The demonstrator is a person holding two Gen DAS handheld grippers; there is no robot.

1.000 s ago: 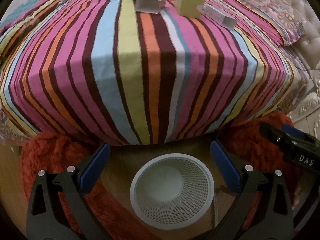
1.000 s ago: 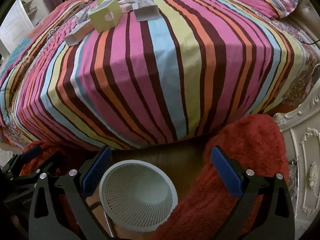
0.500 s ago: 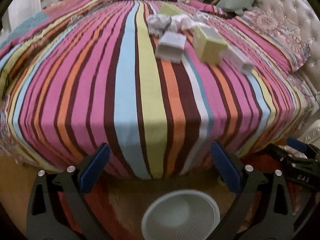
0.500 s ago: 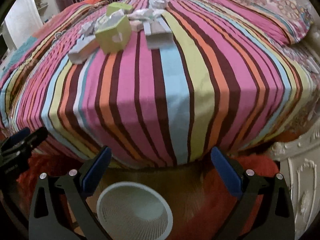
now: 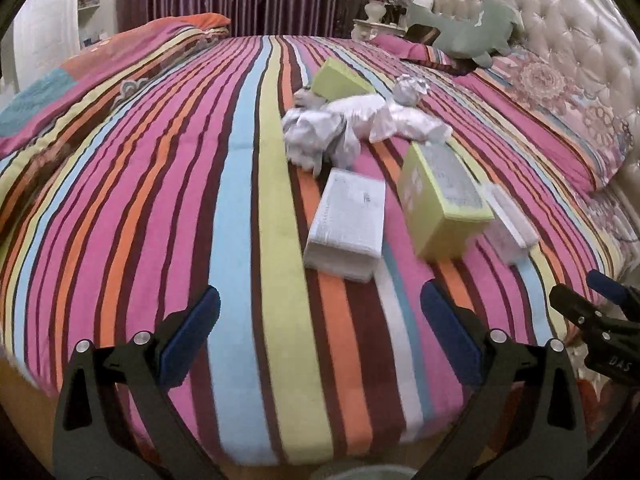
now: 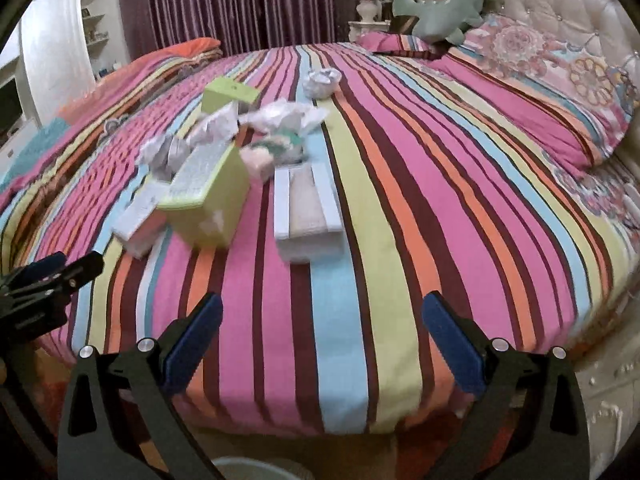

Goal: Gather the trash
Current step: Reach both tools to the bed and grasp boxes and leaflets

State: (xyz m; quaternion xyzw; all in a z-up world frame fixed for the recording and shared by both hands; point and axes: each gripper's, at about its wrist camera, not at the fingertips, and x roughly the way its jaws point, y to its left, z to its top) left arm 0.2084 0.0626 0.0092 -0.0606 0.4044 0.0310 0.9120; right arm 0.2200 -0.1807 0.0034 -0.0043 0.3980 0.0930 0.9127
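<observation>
Trash lies on a striped bedspread (image 5: 160, 200): a white box (image 5: 346, 226), a lime-green box (image 5: 442, 204), a second green box (image 5: 340, 82), a small white box (image 5: 508, 220), crumpled paper (image 5: 320, 132) and a paper ball (image 5: 408, 88). In the right wrist view I see the white box (image 6: 308, 210), the green box (image 6: 208, 196) and crumpled paper (image 6: 280, 120). My left gripper (image 5: 320, 328) is open and empty above the bed's near edge. My right gripper (image 6: 322, 332) is open and empty, to the right of the left one.
The rim of a white mesh basket (image 6: 256, 470) shows at the bottom, on the floor below the bed edge. A tufted headboard (image 5: 560, 20), pillows (image 5: 560, 112) and a green plush toy (image 5: 468, 28) are at the right. Purple curtains hang behind.
Both grippers have risen and tilted up from the basket on the floor to the bed top. The trash pile now looks nearer and the basket has dropped to the bottom edge.
</observation>
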